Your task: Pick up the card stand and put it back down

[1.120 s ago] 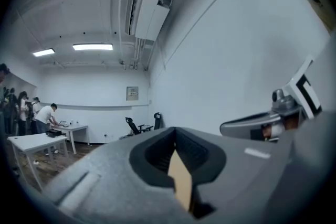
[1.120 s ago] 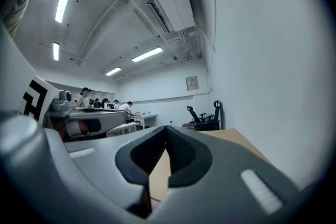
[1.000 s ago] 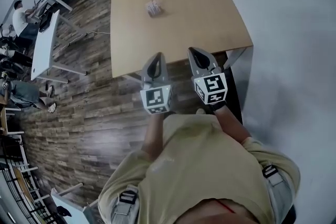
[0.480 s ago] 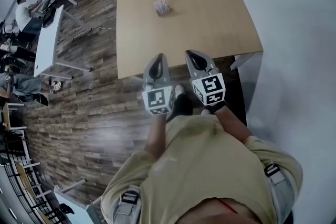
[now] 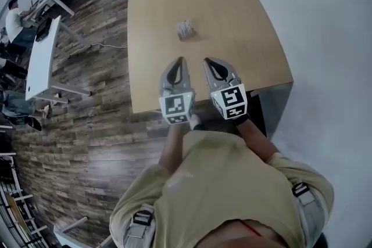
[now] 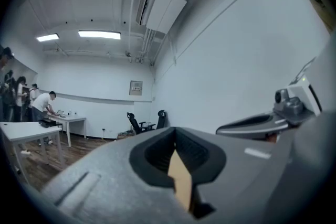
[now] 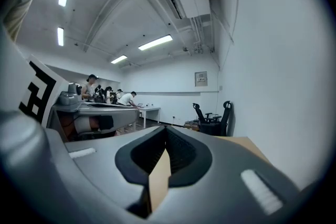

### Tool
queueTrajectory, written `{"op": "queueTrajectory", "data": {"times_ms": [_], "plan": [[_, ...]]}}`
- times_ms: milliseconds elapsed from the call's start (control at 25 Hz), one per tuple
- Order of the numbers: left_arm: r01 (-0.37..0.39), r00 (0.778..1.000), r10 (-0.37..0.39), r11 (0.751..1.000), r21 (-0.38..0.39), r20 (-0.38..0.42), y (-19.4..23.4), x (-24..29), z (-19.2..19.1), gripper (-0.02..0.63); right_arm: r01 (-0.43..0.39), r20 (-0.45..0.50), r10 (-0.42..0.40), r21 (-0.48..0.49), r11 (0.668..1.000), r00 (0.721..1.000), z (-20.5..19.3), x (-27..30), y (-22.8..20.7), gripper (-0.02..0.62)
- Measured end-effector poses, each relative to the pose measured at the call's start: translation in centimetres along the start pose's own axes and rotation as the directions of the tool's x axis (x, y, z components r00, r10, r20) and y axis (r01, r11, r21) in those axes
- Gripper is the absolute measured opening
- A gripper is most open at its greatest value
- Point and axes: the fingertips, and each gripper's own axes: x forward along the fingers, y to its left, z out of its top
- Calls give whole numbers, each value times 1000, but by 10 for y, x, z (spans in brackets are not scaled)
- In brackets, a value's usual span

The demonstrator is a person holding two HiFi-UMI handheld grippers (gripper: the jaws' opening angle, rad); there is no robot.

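A small pale card stand (image 5: 185, 29) sits on the tan wooden table (image 5: 244, 14), near its middle. My left gripper (image 5: 179, 60) and right gripper (image 5: 208, 61) hover side by side over the table's near part, short of the stand and pointing toward it. Both are shut with nothing between their jaws. In the left gripper view the left gripper (image 6: 176, 139) shows closed jaws with only a tan sliver of table behind them. The right gripper (image 7: 164, 139) looks the same in its own view. Neither gripper view shows the stand.
A white wall (image 5: 325, 20) runs along the table's right side. White desks (image 5: 43, 55) with people working stand at the far left on the wood floor (image 5: 87, 125). Black office chairs (image 7: 212, 115) stand beyond the table's far end.
The person has stepped closer to the table. Both grippers have moved from before its near edge to over the tabletop, nearer the card stand. Their jaws have stayed shut.
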Motion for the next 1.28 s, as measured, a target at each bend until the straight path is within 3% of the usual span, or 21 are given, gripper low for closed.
{"op": "queueTrajectory", "data": {"times_ms": [240, 520, 760, 960, 1160, 1280], "plan": [[31, 999, -31, 999, -29, 10, 57, 25, -6, 3, 13, -9, -14, -55, 998, 1000, 15, 73, 3, 6], [57, 983, -66, 997, -52, -173, 108, 54, -85, 2, -25, -107, 16, -79, 997, 994, -24, 124, 9, 6], [27, 973, -49, 995, -98, -227, 134, 98, -120, 5, -96, -259, 56, -148, 984, 964, -67, 176, -21, 6], [39, 960, -71, 992, -119, -272, 142, 139, -153, 11, -116, -314, 106, -13, 993, 943, -102, 205, -52, 6], [55, 938, -97, 989, -136, -332, 151, 181, -189, 45, -128, -368, 131, 33, 991, 920, -129, 239, -78, 6], [63, 912, -118, 987, -149, -393, 155, 202, -219, 89, -122, -392, 131, 46, 991, 911, -145, 258, -94, 6]]}}
